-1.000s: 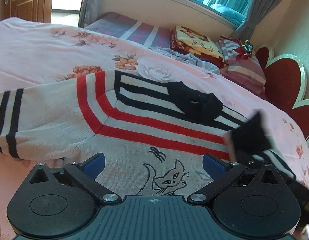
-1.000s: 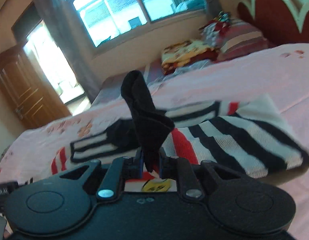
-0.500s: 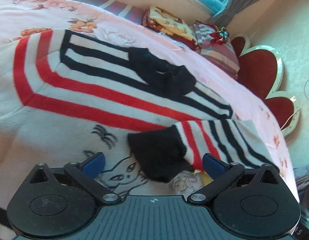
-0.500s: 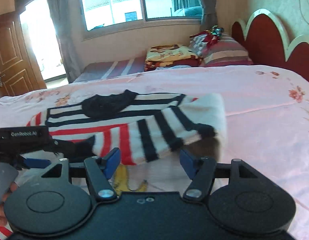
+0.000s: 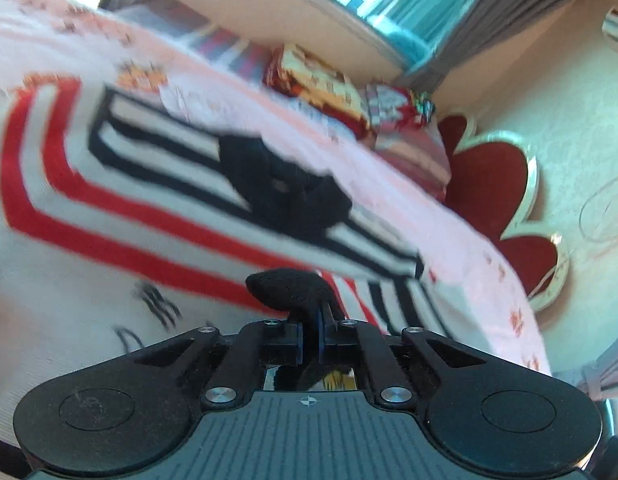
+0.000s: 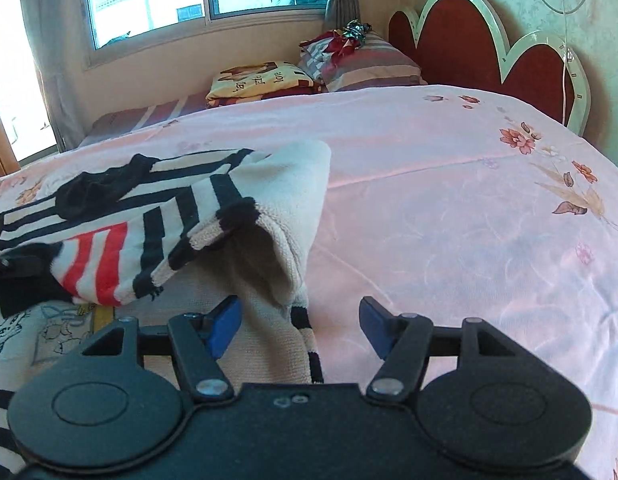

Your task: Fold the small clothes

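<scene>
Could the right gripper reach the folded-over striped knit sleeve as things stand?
Probably yes. The right gripper stands open, nothing between its pads, and the folded striped sleeve lies just ahead on the pink floral bedspread with nothing between.

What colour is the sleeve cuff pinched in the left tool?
Black cuff; clearest in the left wrist view.

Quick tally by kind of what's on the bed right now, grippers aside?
Sweaters: 1, the striped sweater, its black cuff pinched in the left gripper.
Folded blankets: 1, the cartoon-print blanket.
Pillows: 1, the striped pillow.
Total: 3.
</scene>
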